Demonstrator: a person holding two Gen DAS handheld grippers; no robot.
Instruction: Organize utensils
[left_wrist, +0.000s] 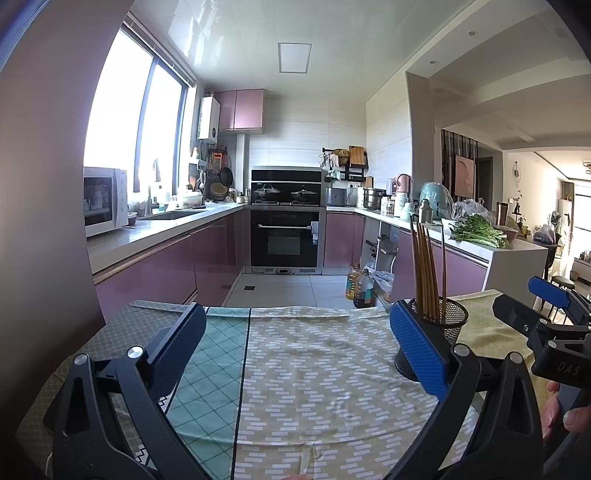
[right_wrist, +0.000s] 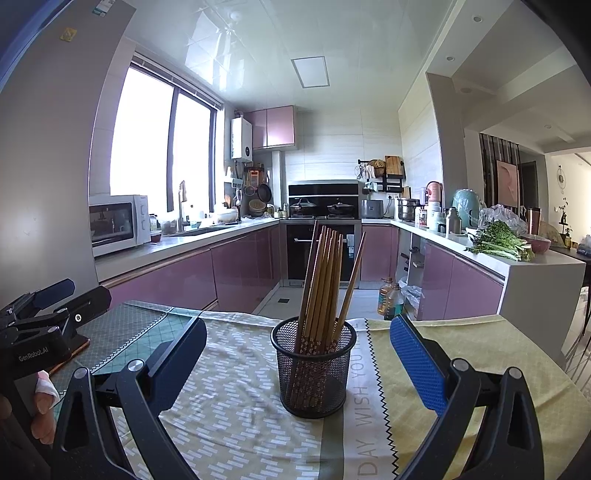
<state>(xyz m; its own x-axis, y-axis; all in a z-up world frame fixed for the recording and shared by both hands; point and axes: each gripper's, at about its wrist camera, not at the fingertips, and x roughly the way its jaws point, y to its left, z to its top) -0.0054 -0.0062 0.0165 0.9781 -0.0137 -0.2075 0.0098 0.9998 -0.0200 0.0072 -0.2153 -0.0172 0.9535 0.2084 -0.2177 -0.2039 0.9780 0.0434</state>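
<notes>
A black mesh holder (right_wrist: 314, 369) stands upright on the patterned tablecloth (right_wrist: 229, 417), with several brown wooden chopsticks (right_wrist: 321, 280) standing in it, tips up. My right gripper (right_wrist: 299, 350) is open and empty, its jaws spread wide on either side of the holder, a little short of it. My left gripper (left_wrist: 295, 343) is open and empty over the cloth; the holder (left_wrist: 448, 325) with the chopsticks (left_wrist: 426, 273) sits behind its right finger. Each gripper shows at the edge of the other's view.
The table's far edge drops to a tiled kitchen floor (left_wrist: 280, 288). Purple cabinets and counters run along both sides, with an oven (left_wrist: 284, 240) at the back. Oil bottles (left_wrist: 360, 288) stand on the floor by the right counter.
</notes>
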